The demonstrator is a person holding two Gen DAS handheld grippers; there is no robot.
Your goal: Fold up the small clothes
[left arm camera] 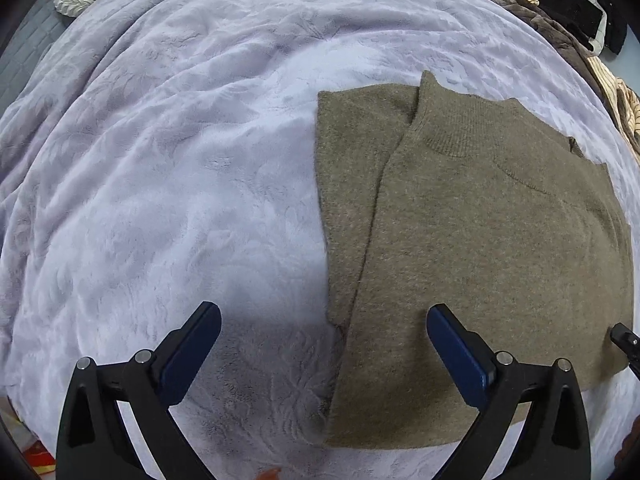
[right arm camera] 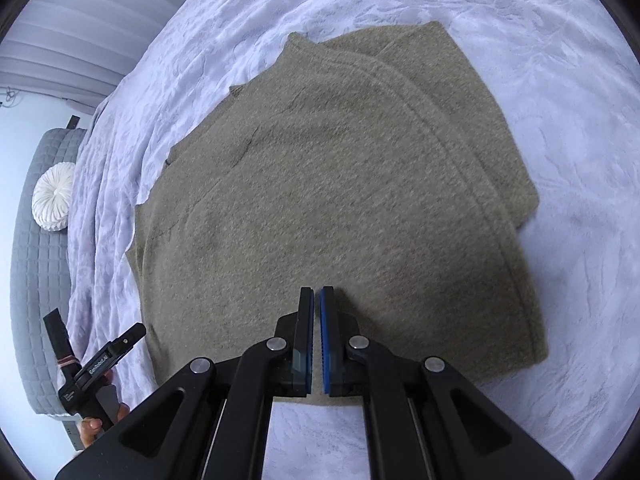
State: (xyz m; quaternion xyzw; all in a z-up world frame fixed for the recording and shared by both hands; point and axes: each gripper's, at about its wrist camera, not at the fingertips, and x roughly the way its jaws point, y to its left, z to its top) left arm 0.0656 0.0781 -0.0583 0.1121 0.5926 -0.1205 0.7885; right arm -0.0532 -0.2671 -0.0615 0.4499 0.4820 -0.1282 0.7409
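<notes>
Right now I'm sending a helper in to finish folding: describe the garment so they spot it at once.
Find the bed under the pale lilac blanket. Flat on it lies an olive-brown knit sweater with a ribbed collar, one side folded inward. The other clothes are heaped at the bed's edge, striped or black.

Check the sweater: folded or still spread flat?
Partly folded. The sweater lies on the blanket with one side panel turned in over the body, its edge running beside the collar. No sleeves stick out.

Black arms with round silver screws are seen on each gripper (right arm camera: 316, 300); blue pads (right arm camera: 325, 340) are fitted inside.
</notes>
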